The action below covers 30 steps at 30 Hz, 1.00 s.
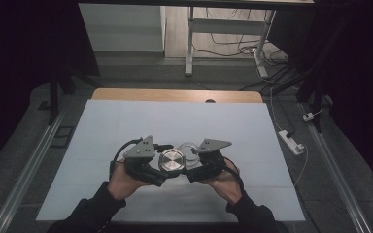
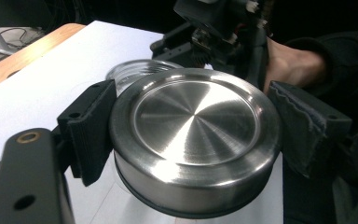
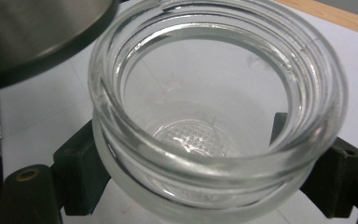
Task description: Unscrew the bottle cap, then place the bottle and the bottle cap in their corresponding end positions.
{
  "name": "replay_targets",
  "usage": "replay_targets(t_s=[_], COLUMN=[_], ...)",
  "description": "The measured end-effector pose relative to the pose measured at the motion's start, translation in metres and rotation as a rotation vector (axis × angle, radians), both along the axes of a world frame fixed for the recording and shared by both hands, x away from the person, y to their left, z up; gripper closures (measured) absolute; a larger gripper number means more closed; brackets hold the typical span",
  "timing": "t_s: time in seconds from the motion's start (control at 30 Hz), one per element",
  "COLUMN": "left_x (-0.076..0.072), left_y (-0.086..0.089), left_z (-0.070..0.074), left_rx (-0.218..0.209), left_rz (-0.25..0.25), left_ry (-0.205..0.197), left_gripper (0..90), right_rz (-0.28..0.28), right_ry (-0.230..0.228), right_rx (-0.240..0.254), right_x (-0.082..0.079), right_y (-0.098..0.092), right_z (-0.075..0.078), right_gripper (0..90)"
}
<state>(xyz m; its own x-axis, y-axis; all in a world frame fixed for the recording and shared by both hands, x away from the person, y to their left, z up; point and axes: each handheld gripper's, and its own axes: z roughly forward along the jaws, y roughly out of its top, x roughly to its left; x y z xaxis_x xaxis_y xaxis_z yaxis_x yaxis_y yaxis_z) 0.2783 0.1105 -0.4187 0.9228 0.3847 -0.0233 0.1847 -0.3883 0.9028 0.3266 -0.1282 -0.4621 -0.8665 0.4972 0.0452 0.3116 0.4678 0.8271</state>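
Observation:
A round brushed-steel lid (image 1: 171, 160) sits between the jaws of my left gripper (image 1: 165, 169), which is shut on its rim. In the left gripper view the black pads (image 2: 93, 126) press on both sides of the lid (image 2: 196, 130). My right gripper (image 1: 196, 164) is shut on a clear, empty glass jar (image 1: 189, 149) with a threaded mouth. The right gripper view looks into the jar (image 3: 214, 154), with the pads (image 3: 81, 172) against its wall and the lid's edge (image 3: 37, 32) at the upper left. Lid and jar are held side by side, just above the table.
A white sheet (image 1: 126, 126) covers the table, whose wooden far edge (image 1: 175, 95) shows beyond it. On the floor to the right lie a power strip (image 1: 291, 141) and cables. Desk legs (image 1: 189, 48) stand farther back.

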Motion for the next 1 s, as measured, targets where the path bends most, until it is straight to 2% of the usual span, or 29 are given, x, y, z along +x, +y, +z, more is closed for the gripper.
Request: replay_targets(t_s=[0.53,1.0], left_x=[-0.007,-0.008], left_y=[0.002,0.0], left_z=[-0.011,-0.026], left_rx=[-0.003,0.001], left_rz=[-0.011,-0.007], left_ry=[-0.023,-0.01], left_gripper=[20.8,20.8], right_rz=[-0.033,-0.042], right_ry=[-0.005,-0.005], right_rx=[0.003,0.003], right_x=[0.023,0.041], right_y=[0.006,0.019], right_z=[0.002,0.003], right_gripper=[15.0,15.0])
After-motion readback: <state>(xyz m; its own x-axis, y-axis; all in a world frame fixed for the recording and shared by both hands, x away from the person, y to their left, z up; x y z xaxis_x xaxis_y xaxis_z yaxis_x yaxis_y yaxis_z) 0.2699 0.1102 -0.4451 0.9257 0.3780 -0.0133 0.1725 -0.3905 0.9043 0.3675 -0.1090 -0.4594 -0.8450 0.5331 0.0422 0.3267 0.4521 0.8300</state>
